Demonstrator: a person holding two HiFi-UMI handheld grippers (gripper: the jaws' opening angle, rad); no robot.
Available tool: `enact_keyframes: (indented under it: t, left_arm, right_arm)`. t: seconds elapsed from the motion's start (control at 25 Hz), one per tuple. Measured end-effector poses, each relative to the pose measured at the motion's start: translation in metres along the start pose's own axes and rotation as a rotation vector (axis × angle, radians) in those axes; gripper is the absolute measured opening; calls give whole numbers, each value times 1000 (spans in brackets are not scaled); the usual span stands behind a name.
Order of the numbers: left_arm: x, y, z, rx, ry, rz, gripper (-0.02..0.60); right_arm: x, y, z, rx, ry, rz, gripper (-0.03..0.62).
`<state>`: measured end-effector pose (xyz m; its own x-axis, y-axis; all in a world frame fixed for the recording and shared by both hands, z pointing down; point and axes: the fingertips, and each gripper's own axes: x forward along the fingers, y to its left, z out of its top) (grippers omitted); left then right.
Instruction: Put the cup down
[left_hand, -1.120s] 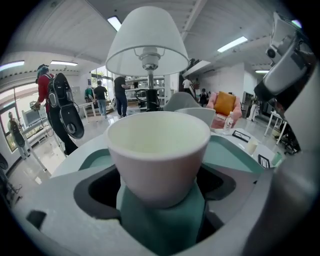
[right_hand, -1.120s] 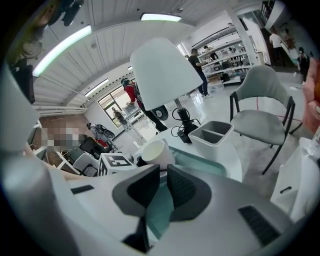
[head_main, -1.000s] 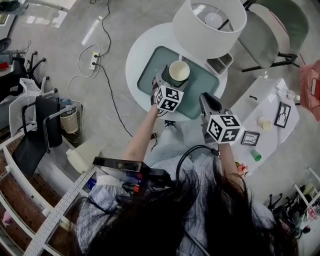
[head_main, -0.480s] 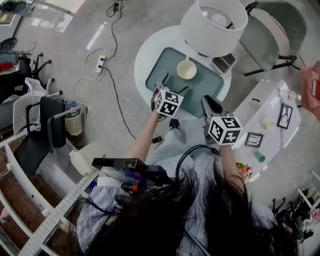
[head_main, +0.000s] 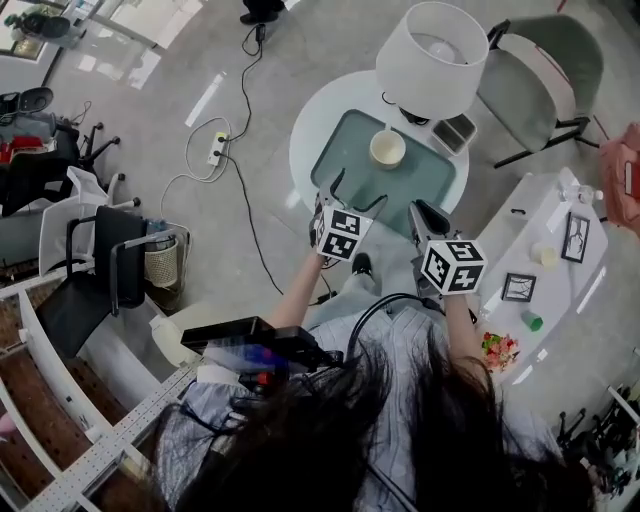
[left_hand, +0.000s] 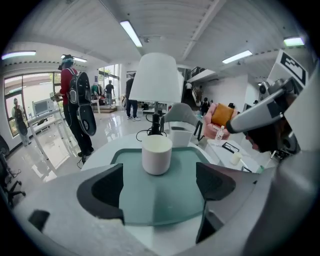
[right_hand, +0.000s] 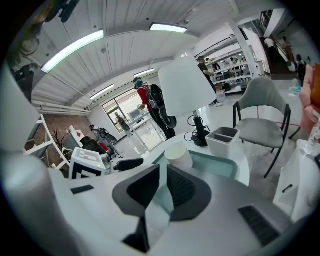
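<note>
A cream cup (head_main: 387, 148) stands upright on the teal mat (head_main: 350, 160) of the round white table (head_main: 308, 150). My left gripper (head_main: 352, 197) hovers at the table's near edge, a short way back from the cup, open with nothing between its fingers. In the left gripper view the cup (left_hand: 156, 154) sits ahead of that gripper (left_hand: 157, 187), beyond the fingertips and centred in the wide gap. My right gripper (head_main: 420, 212) is held beside it on the right, shut and empty. The right gripper view shows the right gripper (right_hand: 162, 192) and the cup (right_hand: 178, 155) past its tips.
A white lamp (head_main: 432, 45) stands at the table's far side, with a small white organizer box (head_main: 460, 132) next to it. A grey chair (head_main: 540, 70) is beyond. A white side table (head_main: 560, 250) with picture frames and small items stands on the right. Cables cross the floor at left.
One second ago my left gripper held the cup over the mat. It has let go and drawn back toward me, leaving the cup standing. The right gripper stayed put.
</note>
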<state>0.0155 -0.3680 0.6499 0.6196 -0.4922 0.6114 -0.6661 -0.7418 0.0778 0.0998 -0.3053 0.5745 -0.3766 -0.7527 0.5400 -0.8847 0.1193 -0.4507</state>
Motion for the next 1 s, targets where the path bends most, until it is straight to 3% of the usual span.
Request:
enact_keyframes:
  t: [0.32, 0.76, 1.0]
  left_arm:
    - [-75, -13, 34, -66, -113, -42, 466]
    - [-145, -15, 35, -107, -225, -34, 464]
    - [-168, -18, 29, -124, -241, -9, 347]
  right_arm:
    - [-10, 38, -8, -12, -44, 19, 61]
    - [-27, 72, -29, -67, -52, 20, 61]
    - [-39, 85, -37, -77, -48, 21, 61]
